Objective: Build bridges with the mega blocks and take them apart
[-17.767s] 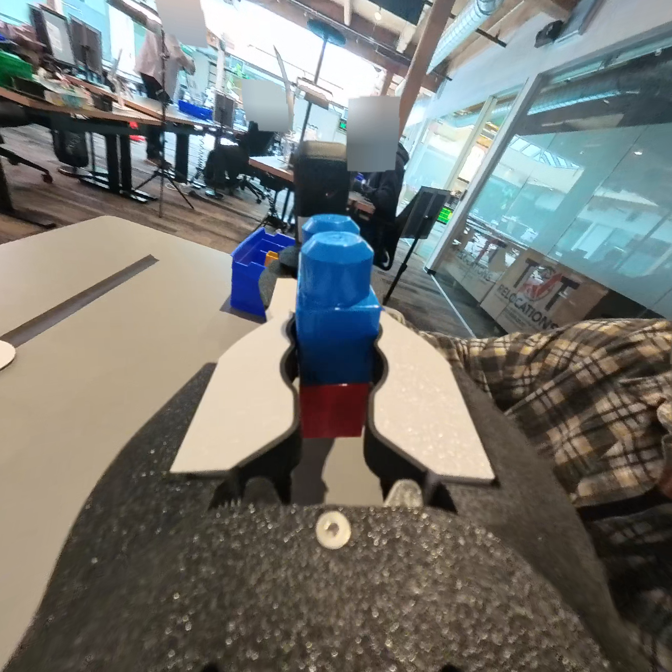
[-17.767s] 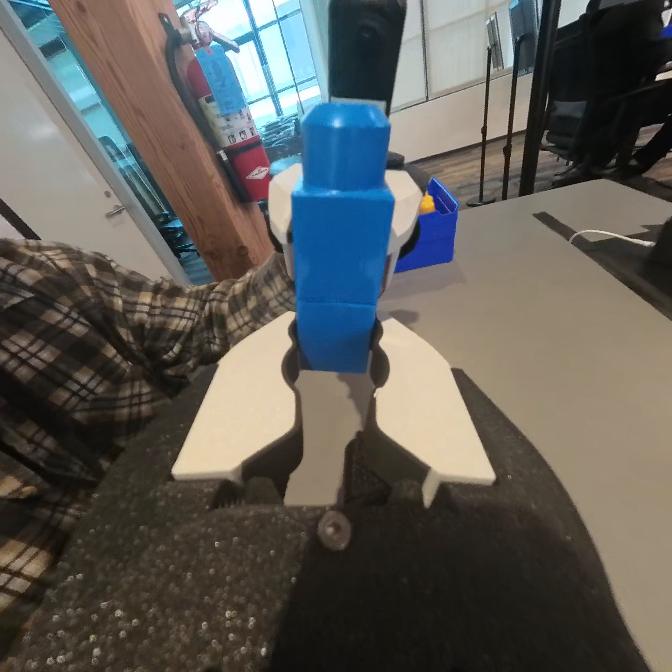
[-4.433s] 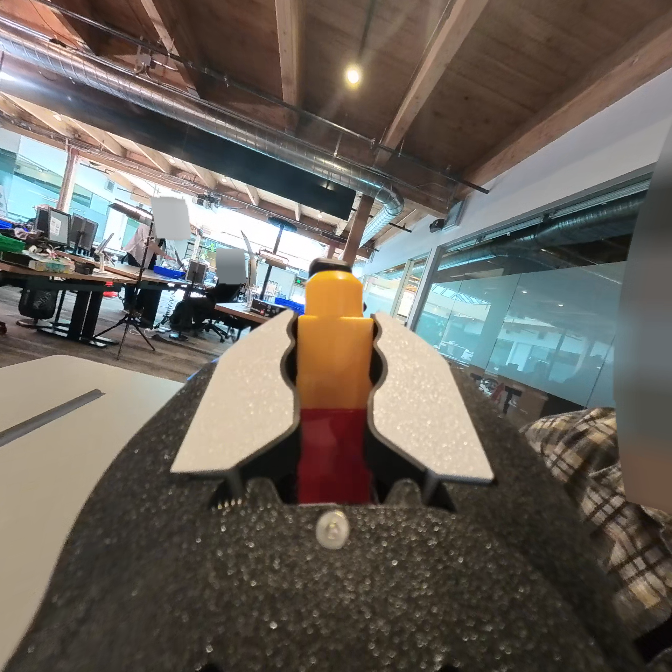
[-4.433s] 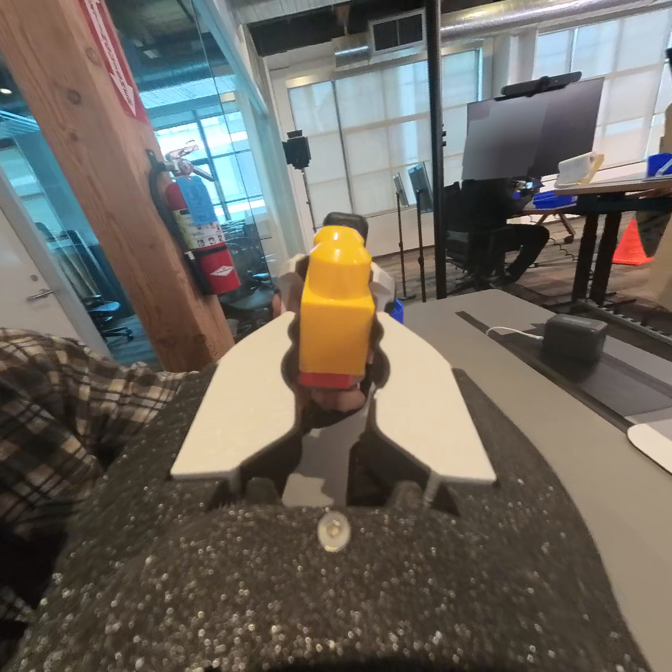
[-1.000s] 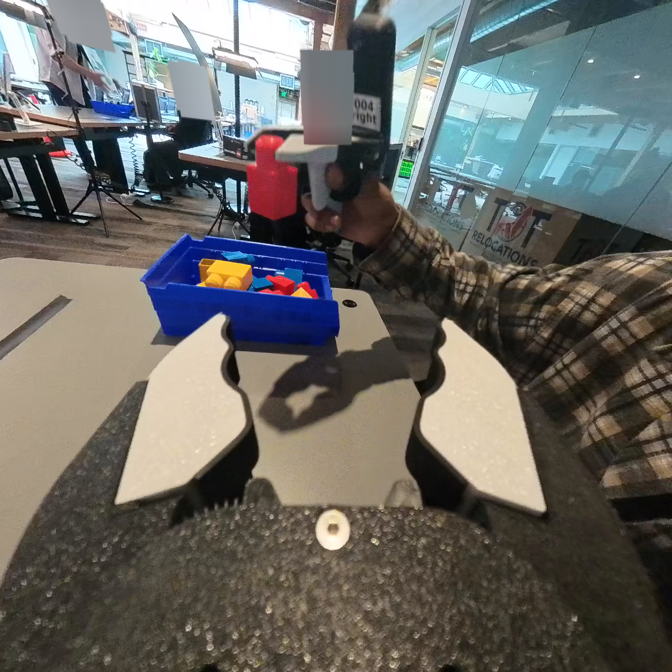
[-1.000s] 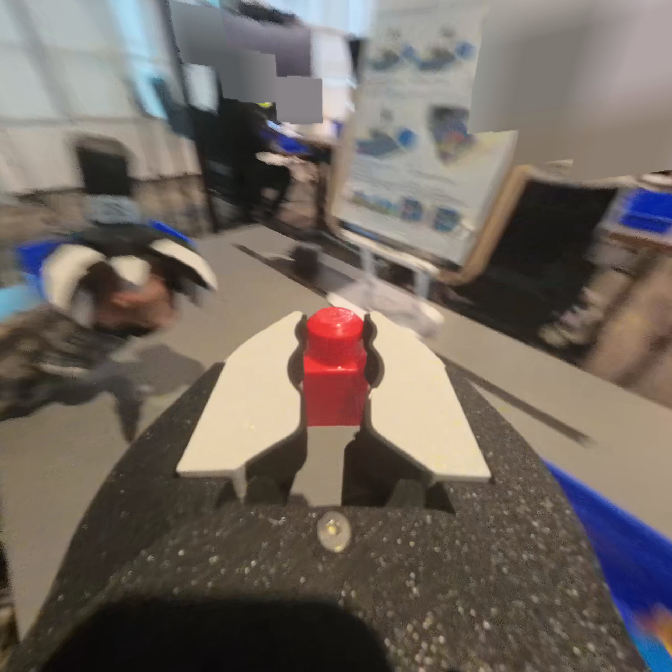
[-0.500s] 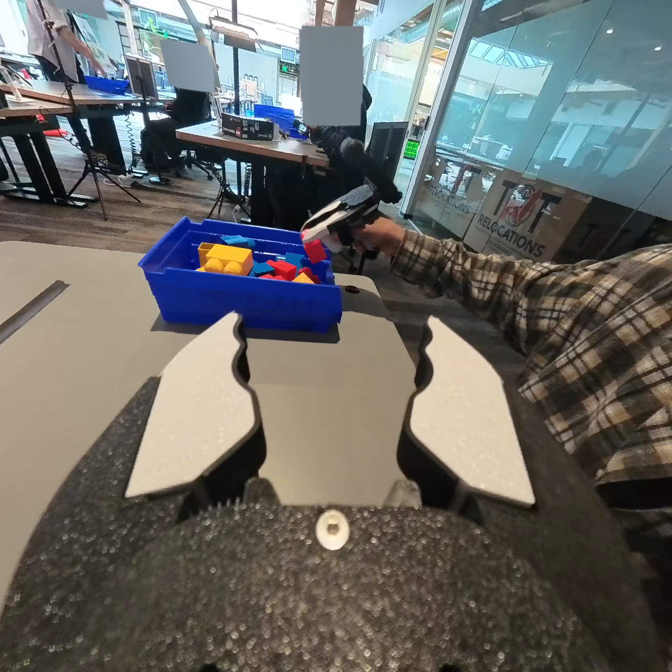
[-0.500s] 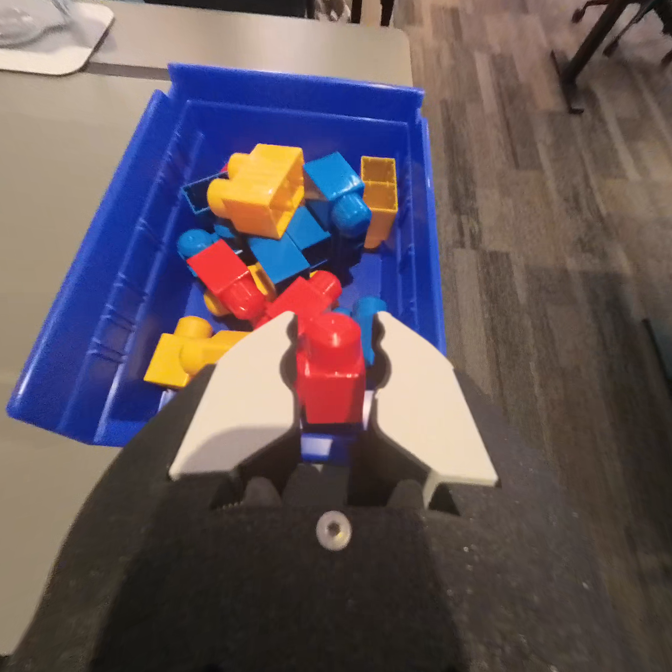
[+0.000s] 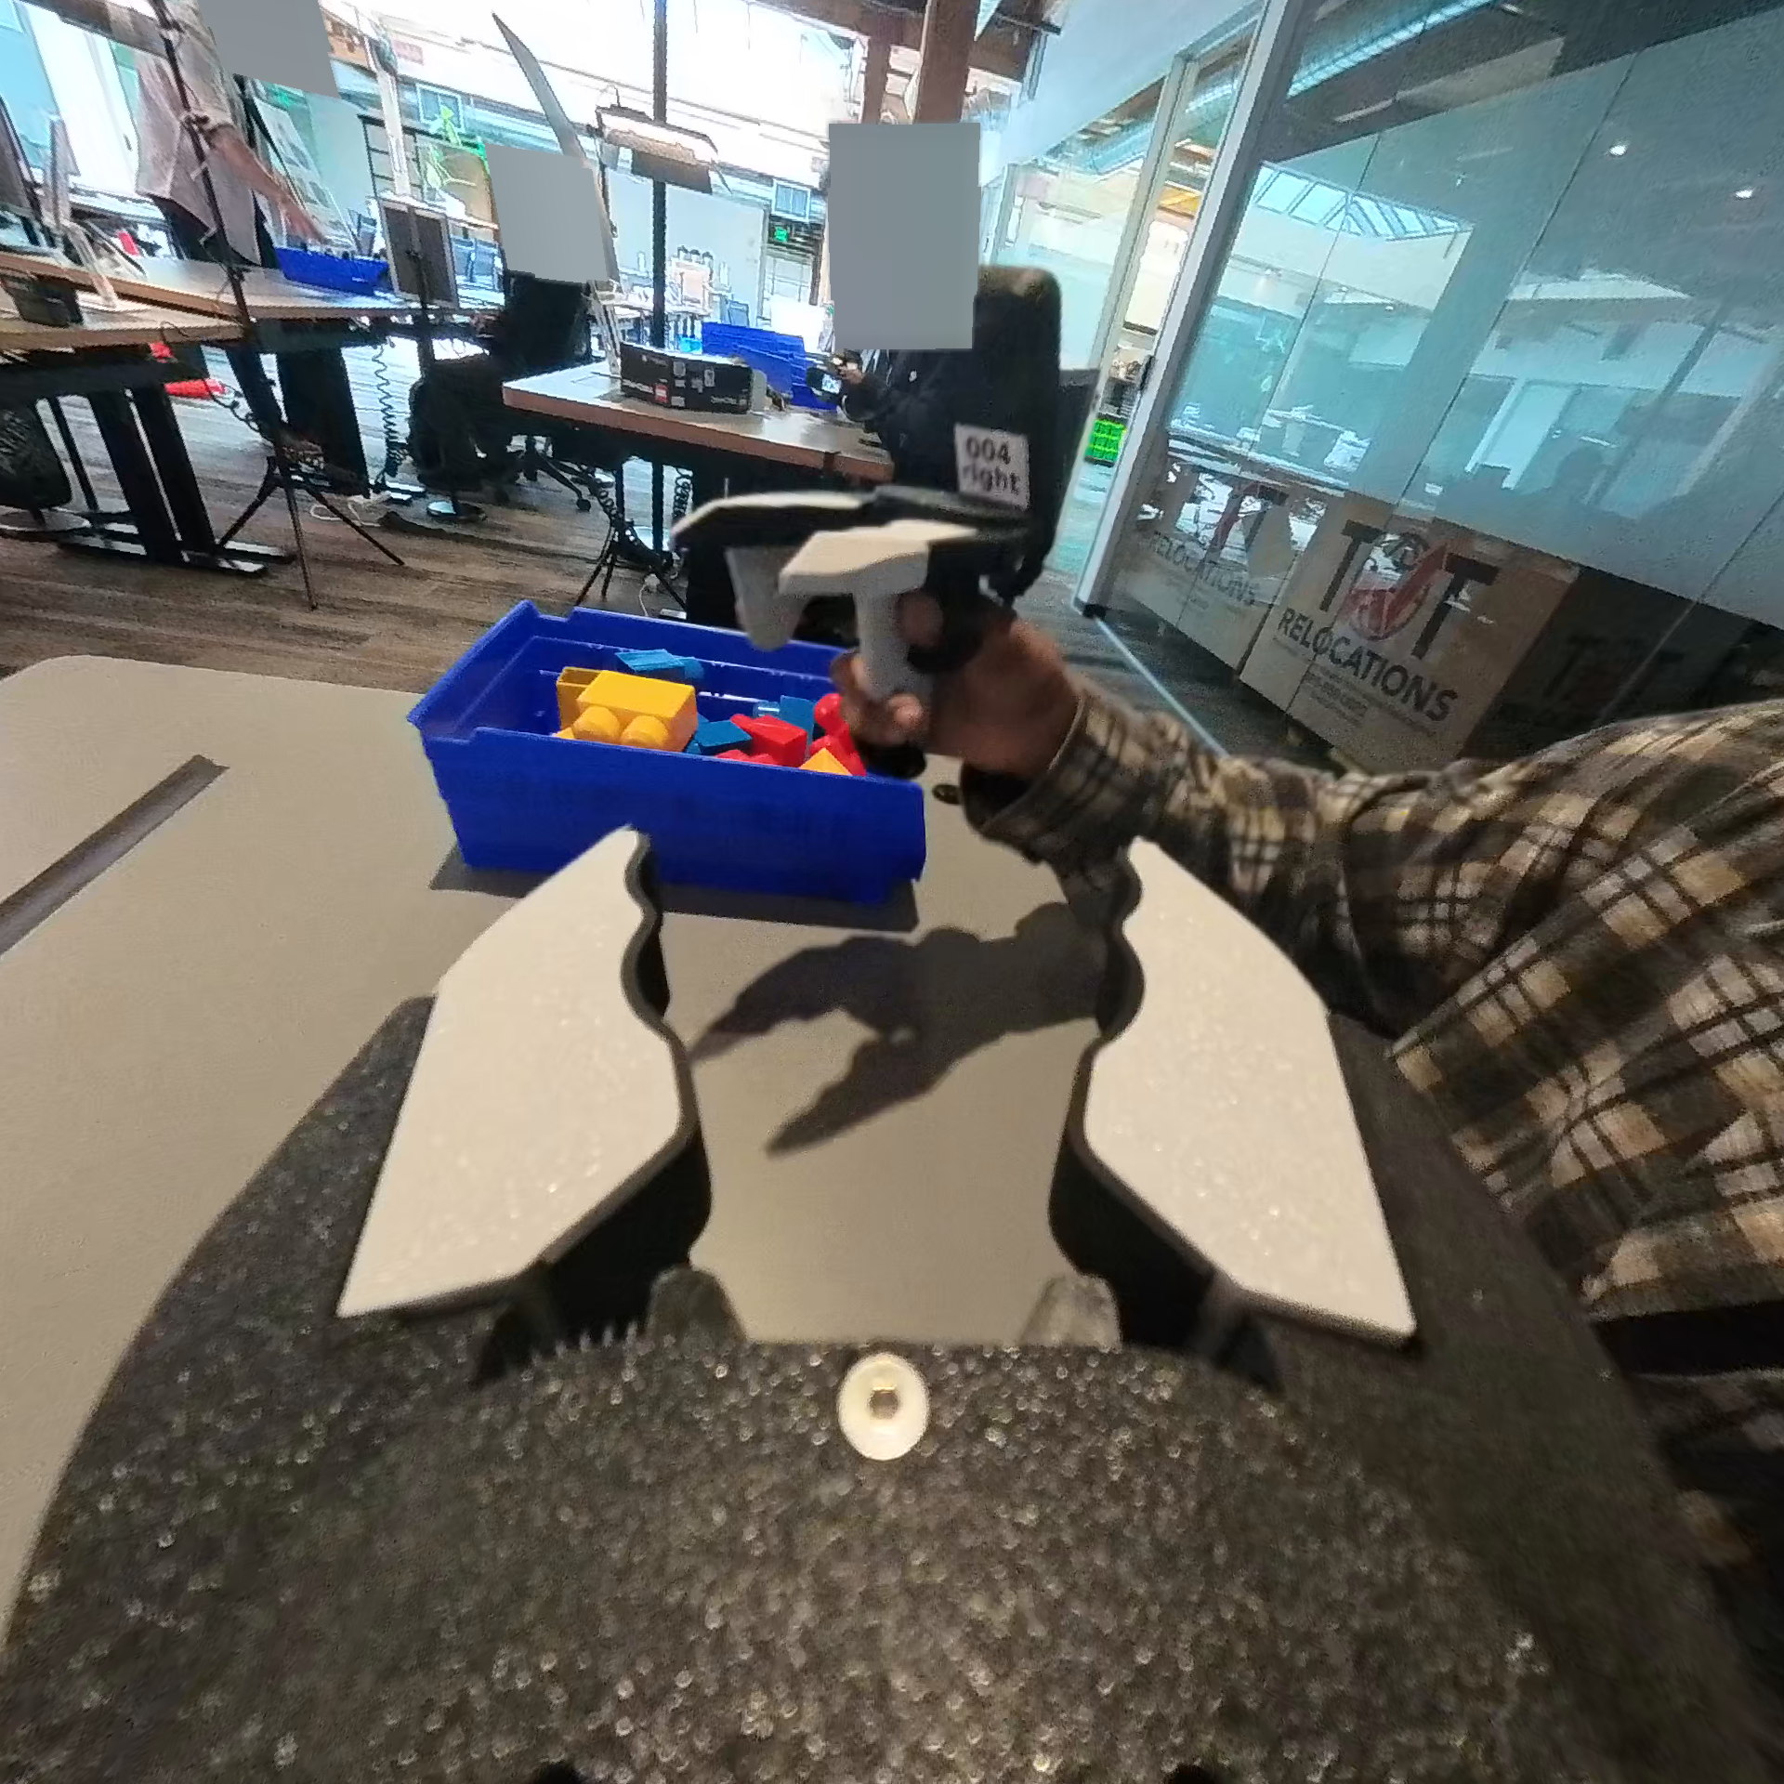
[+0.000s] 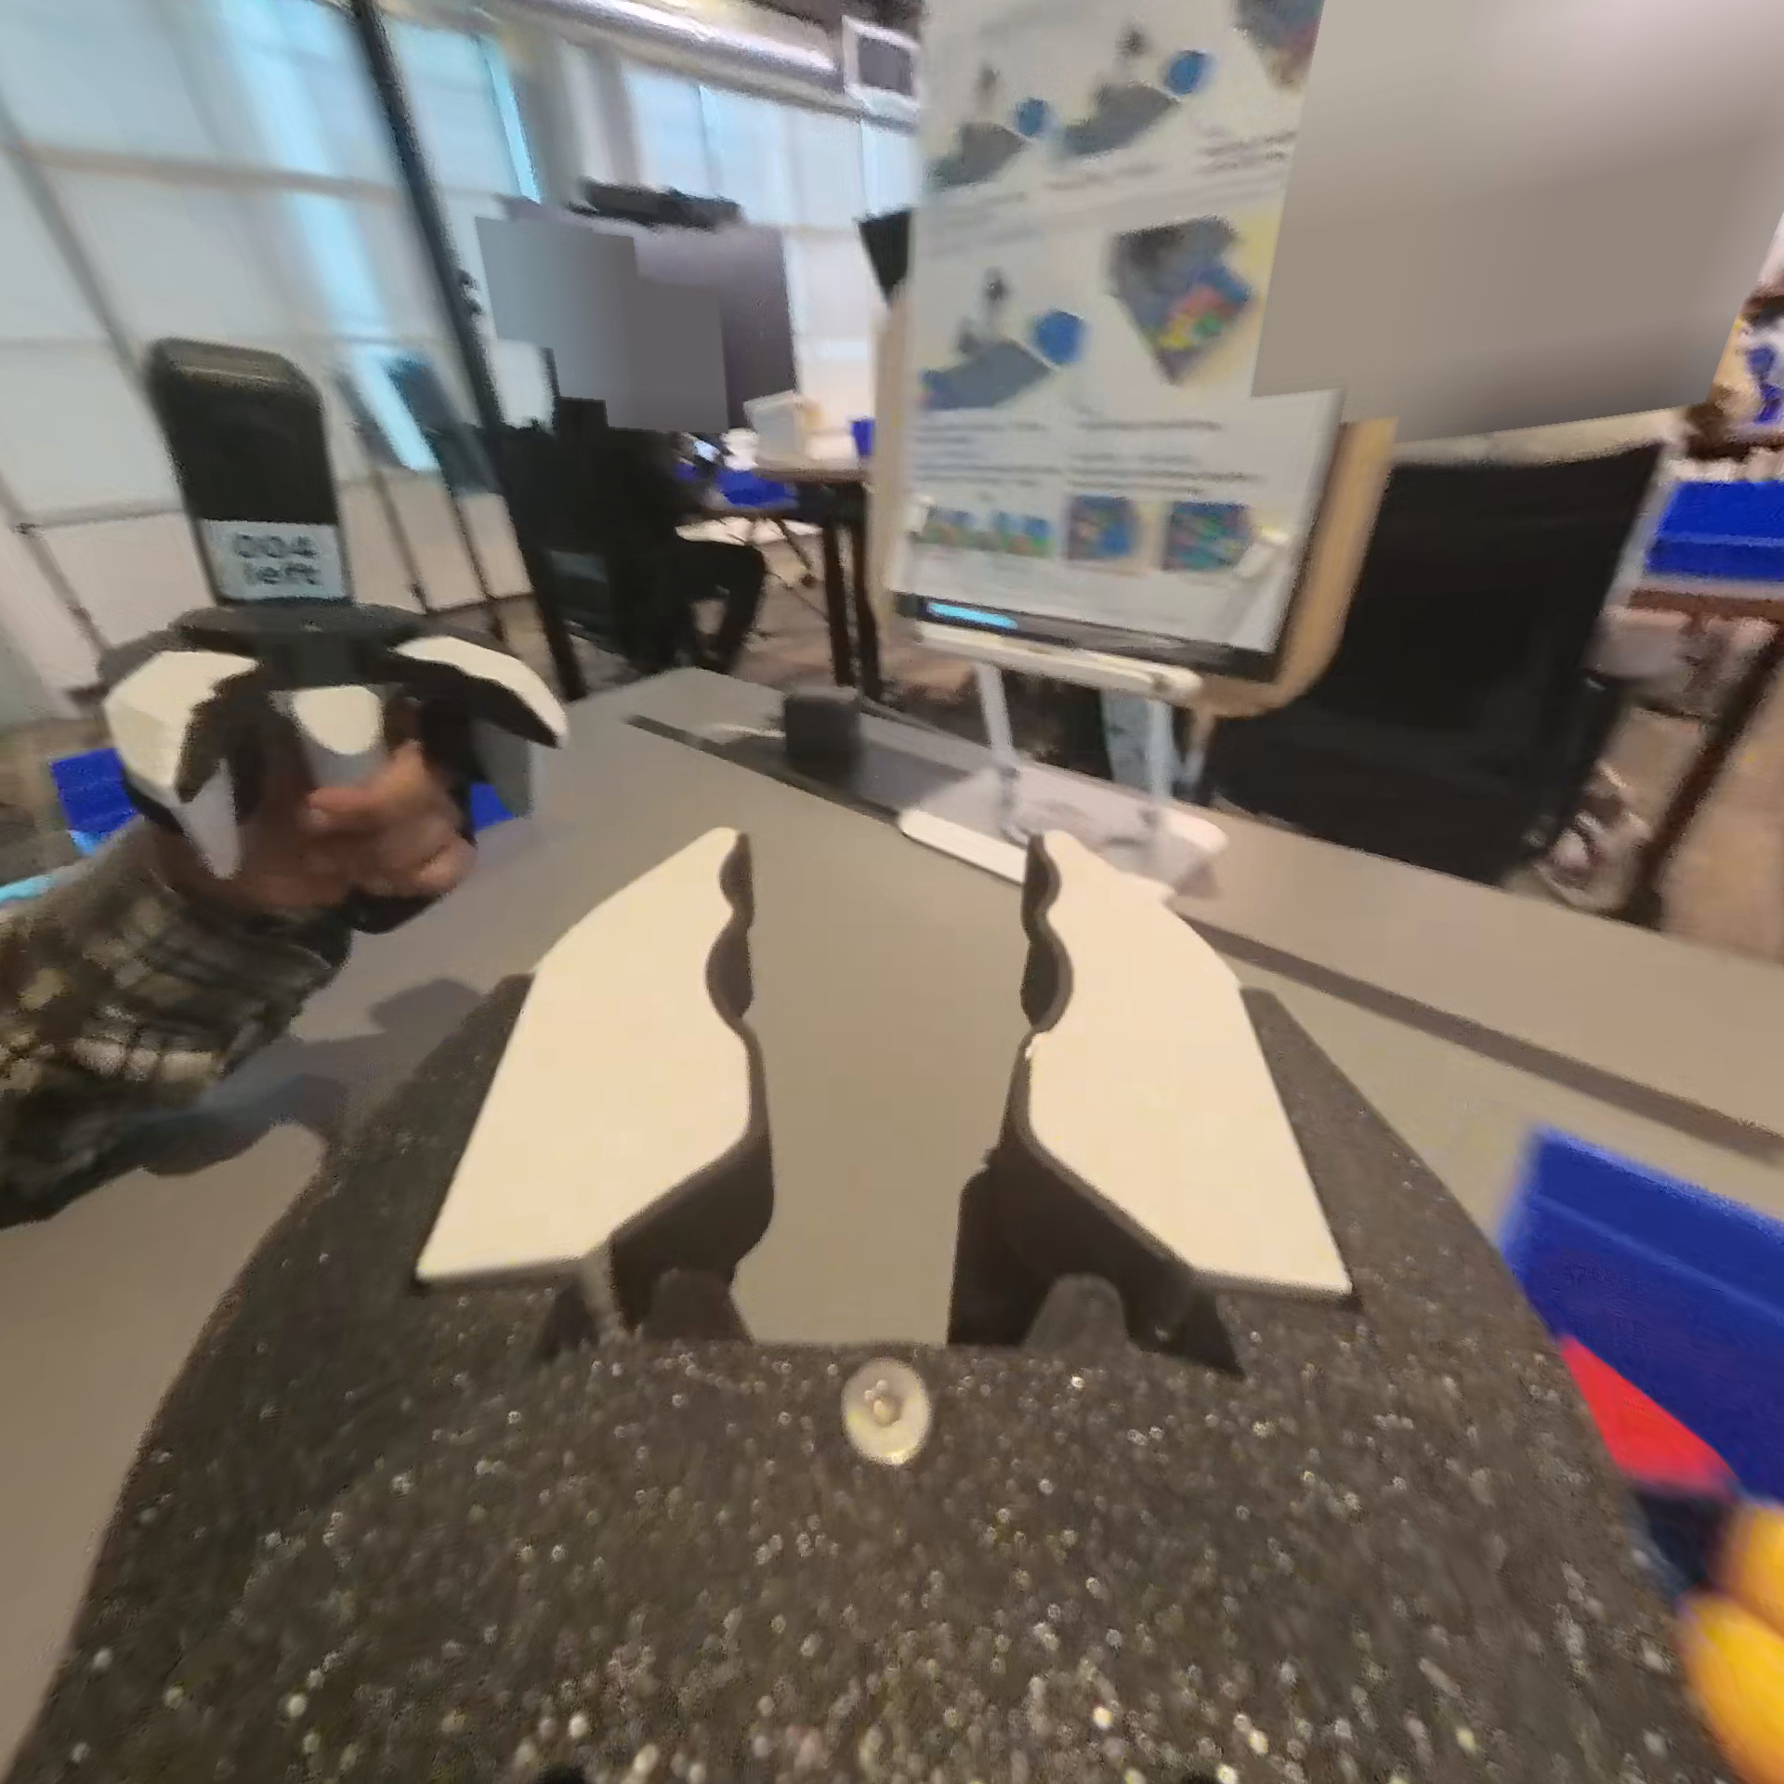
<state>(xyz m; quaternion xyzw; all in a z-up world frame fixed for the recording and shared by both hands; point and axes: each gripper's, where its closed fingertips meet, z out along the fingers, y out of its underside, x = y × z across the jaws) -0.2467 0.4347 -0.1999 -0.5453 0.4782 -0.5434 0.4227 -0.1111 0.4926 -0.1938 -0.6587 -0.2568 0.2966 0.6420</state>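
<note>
With both sets of jaws spread wide and empty, the left gripper hangs over bare grey tabletop, the blue plastic bin of loose mega blocks ahead. The right gripper hovers beside that bin; it should drop straight onto one block.

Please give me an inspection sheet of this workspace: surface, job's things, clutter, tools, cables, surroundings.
Surface: grey table, bare in front of both tools.
Job's things: blue bin holding loose yellow, red and blue mega blocks; no bridge standing.
Clutter: small dark box at the far edge.
Tools: left tool open, empty; right tool open, empty.
Cables: nothing seen on this table.
Surroundings: office desks, glass wall, poster board.
</note>
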